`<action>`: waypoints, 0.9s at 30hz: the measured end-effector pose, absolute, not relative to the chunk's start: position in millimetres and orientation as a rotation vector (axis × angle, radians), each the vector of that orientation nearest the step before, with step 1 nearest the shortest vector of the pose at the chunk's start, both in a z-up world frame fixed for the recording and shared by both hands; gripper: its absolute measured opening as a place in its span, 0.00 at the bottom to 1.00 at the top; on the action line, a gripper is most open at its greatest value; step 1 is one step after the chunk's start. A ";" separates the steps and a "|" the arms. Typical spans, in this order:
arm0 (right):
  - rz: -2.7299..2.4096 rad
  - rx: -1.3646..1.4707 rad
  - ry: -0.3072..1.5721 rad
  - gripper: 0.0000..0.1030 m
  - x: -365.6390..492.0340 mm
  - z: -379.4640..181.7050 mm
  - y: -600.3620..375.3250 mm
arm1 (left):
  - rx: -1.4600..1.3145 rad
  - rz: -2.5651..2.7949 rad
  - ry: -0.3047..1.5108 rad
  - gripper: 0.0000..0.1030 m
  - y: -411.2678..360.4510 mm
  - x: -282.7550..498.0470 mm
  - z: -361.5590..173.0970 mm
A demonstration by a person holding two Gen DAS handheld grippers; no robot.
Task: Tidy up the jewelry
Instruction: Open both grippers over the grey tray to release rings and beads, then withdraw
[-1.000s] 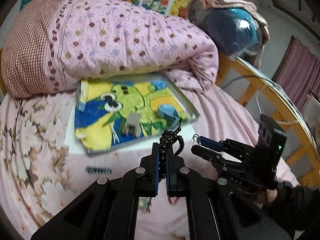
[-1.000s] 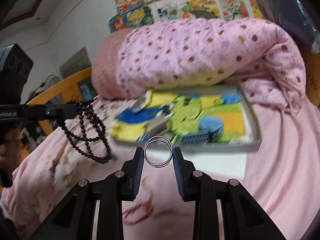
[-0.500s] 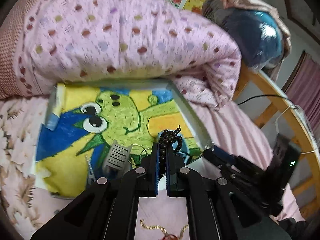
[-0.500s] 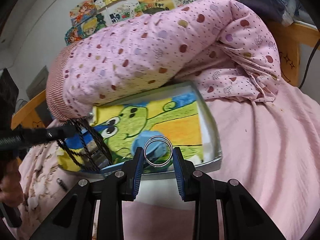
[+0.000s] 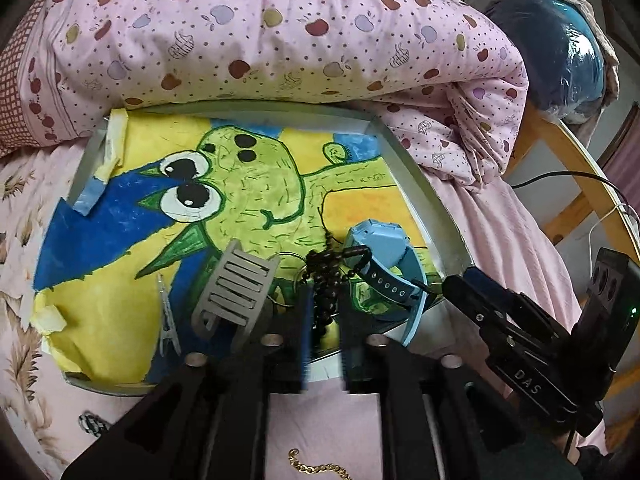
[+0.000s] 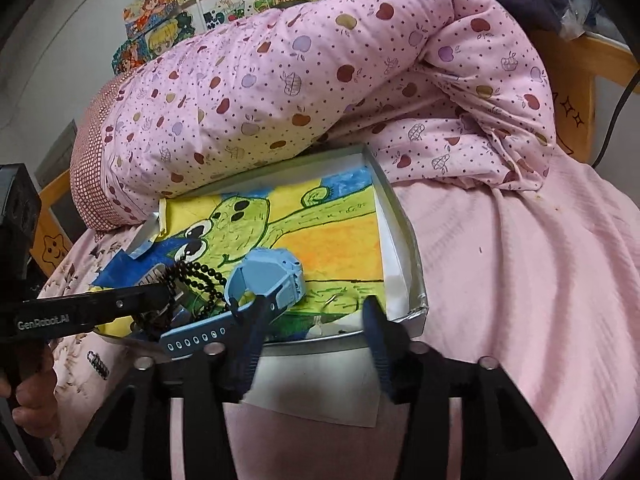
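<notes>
A shallow tray [image 5: 420, 200] lined with a green frog drawing lies on the pink bed. My left gripper [image 5: 325, 312] stands over its near edge, jaws parted wider than the black bead string [image 5: 324, 280] that lies between them and drapes over a light-blue watch [image 5: 380, 240]. In the right wrist view my right gripper [image 6: 314, 316] is wide open at the tray's [image 6: 400, 248] near right corner. A thin silver ring [image 6: 339, 303] lies on the drawing just beyond its fingers, beside the watch [image 6: 272, 276].
A grey hair clip [image 5: 236, 284] and a slim silver clip [image 5: 168, 320] lie in the tray. A gold chain [image 5: 316, 468] and a small dark item [image 5: 90, 422] rest on the sheet in front. The rolled quilt [image 5: 280, 40] borders the tray's far side; a wooden rail [image 5: 560, 152] runs on the right.
Both grippers moved forward to the tray. The right jaws spread wide and let go of the silver ring onto the drawing. The left jaws parted and the beads settled onto the tray.
</notes>
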State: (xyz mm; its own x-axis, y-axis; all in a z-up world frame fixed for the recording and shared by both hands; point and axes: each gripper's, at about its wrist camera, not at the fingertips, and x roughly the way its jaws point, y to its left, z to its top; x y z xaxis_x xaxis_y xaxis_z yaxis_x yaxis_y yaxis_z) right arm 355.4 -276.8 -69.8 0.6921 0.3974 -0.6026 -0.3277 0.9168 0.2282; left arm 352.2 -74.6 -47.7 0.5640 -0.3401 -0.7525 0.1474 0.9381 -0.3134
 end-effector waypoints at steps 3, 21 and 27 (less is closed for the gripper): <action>0.400 0.101 0.687 0.51 354.1 -64.5 -277.9 | -0.247 -0.286 0.898 0.40 -68.8 346.3 -38.7; 0.446 0.067 0.431 1.00 275.2 10.5 -267.2 | -0.153 -0.130 0.606 0.98 -35.7 247.0 35.1; 0.465 0.030 0.396 1.00 239.0 18.2 -257.0 | -0.105 -0.061 0.592 0.98 -8.8 205.5 33.1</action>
